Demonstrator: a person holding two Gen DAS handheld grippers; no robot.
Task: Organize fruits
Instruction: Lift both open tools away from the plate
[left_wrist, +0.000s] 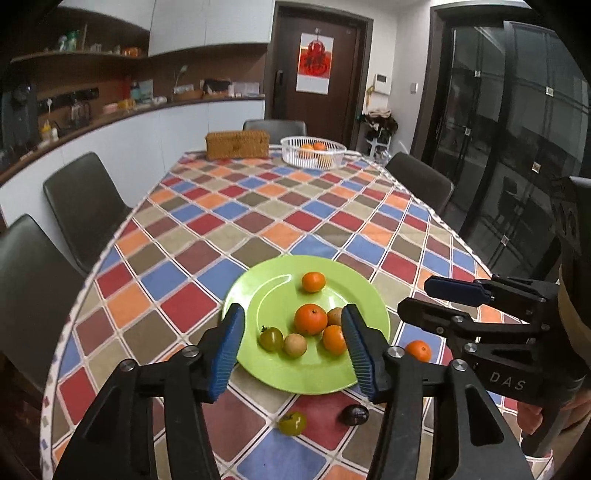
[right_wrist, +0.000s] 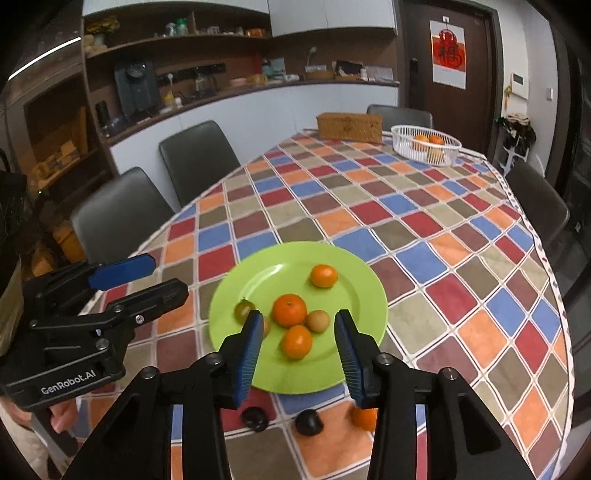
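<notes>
Hovering above the green plate, both the left tongs and the right tongs are standing apart and gripping nothing. Six fruits, among them a large orange, are sitting on the plate, while a green tomato is lying beside it on the checkered counter.

In the right wrist view a blue finger hides most of a tan fruit; another finger covers part of a near orange. Shelf clutter is too small to tell.
</notes>
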